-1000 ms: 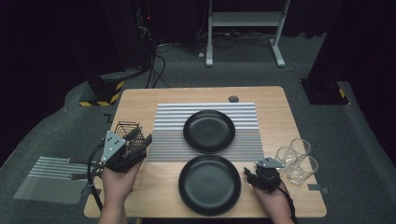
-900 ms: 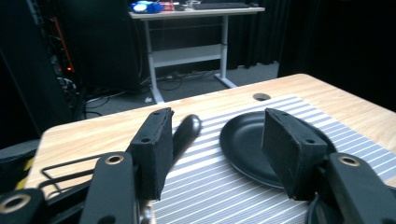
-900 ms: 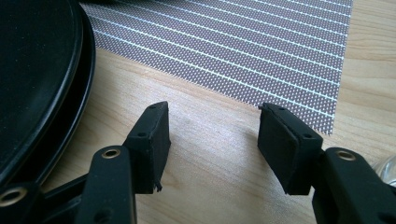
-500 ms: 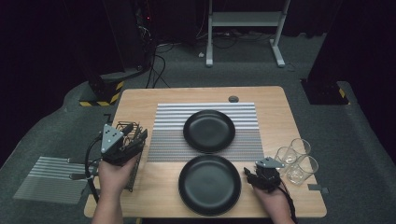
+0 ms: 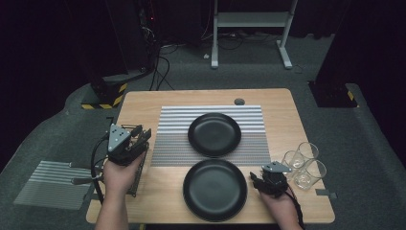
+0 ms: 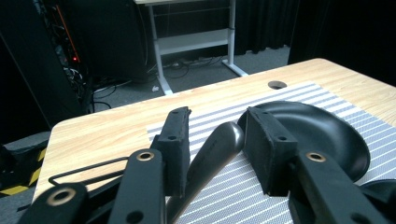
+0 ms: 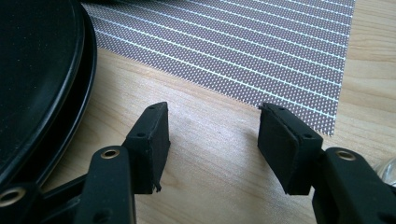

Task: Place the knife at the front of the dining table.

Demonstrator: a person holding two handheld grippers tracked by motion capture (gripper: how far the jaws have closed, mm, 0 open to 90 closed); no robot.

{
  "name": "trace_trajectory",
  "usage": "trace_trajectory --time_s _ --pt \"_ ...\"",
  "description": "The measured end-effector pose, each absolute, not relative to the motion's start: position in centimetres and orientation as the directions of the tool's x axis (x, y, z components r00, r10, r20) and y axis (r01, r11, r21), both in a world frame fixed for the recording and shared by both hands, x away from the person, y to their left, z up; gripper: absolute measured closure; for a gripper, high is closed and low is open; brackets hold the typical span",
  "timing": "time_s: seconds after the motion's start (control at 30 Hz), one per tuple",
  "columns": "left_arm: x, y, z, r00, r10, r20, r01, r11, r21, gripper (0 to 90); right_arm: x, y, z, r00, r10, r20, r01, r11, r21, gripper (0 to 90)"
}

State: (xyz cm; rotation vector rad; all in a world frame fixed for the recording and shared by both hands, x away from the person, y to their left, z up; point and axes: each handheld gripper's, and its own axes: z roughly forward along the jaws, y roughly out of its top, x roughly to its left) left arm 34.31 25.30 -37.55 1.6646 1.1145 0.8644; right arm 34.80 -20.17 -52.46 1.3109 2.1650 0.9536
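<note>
We are pinching a utensil handle (image 6: 212,154) out of the wire rack (image 5: 136,139).
The left gripper (image 6: 217,142) has just been closing round it, not yet tight (squeeze fully before lifting); the right gripper (image 7: 212,140) is resting with jaws apart, holding nothing.

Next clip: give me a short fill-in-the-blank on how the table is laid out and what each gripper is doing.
1. The striped placemat carries one black plate; the other plate lies on the bare ____.
2. Beside the right gripper stand ____ clear glasses.
3. Between the left gripper pads sits a dark utensil ____; the jaws have just been closing.
4. The right gripper's jaws are open and hold ____.

Missing words: table; three; handle; nothing
</note>
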Motion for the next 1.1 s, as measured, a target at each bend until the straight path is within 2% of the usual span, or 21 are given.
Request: trace_trajectory --time_s 0.23,0.33,0.67,0.8,1.1 --pt "34.32 25.0 -37.67 0.332 0.94 0.085 0.283 -0.185 0.941 69.7 34.8 -20.16 -52.46 -0.459 0.889 -0.012 0.591 0.315 0.743 43.1" --pt "34.46 24.86 -37.68 0.331 0.937 0.113 0.28 -0.212 0.936 69.7 34.75 -20.1 -52.45 -0.455 0.89 -0.009 0.595 0.311 0.741 43.1" --pt "34.83 24.84 -37.75 0.323 0.943 0.078 0.315 -0.185 0.931 68.0 34.73 -20.09 -52.44 -0.453 0.891 -0.002 0.599 0.306 0.74 43.1" --pt "34.64 24.62 -37.69 0.316 0.938 0.14 0.302 -0.239 0.923 69.9 34.75 -20.09 -52.43 -0.455 0.89 -0.003 0.599 0.308 0.739 43.2" --pt "34.77 25.07 -37.27 0.296 0.948 0.116 0.309 -0.21 0.928 71.3 34.8 -20.18 -52.45 -0.462 0.887 -0.012 0.59 0.318 0.742 43.2"
